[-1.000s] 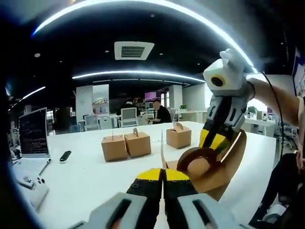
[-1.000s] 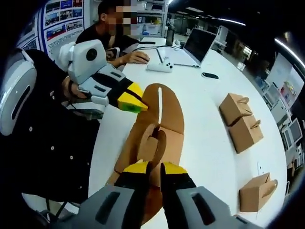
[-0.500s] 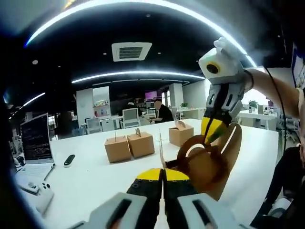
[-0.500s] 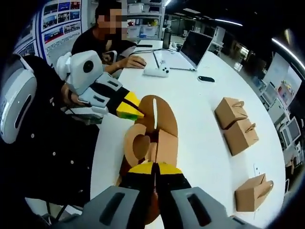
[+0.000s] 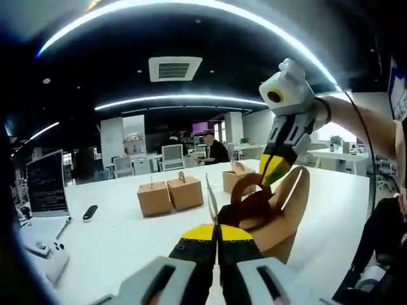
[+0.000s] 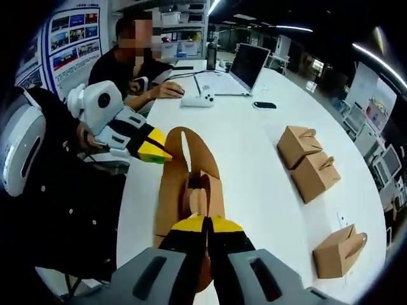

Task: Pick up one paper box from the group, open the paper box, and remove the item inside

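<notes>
Paper box (image 5: 280, 216) being held above the white tabletop (image 5: 121, 235) between two tools, flaps spread.

Left gripper view: left tool (image 5: 218, 230) clenching on a thin flap edge of the box; right tool (image 5: 272, 171) entering from the right, pinching the curved handle flap; two boxes (image 5: 170, 194) standing touching on the tabletop, a third box (image 5: 238, 178) near behind; laptop (image 5: 44, 184) and remote (image 5: 89, 212) lying at left. Right gripper view: right tool (image 6: 205, 222) clenching on a box flap (image 6: 198, 202); left tool (image 6: 160, 152) gripping the far flap edge; paired boxes (image 6: 308, 164) sitting at right, single box (image 6: 340, 253) lower right; person (image 6: 137, 60) sitting at the far end.
</notes>
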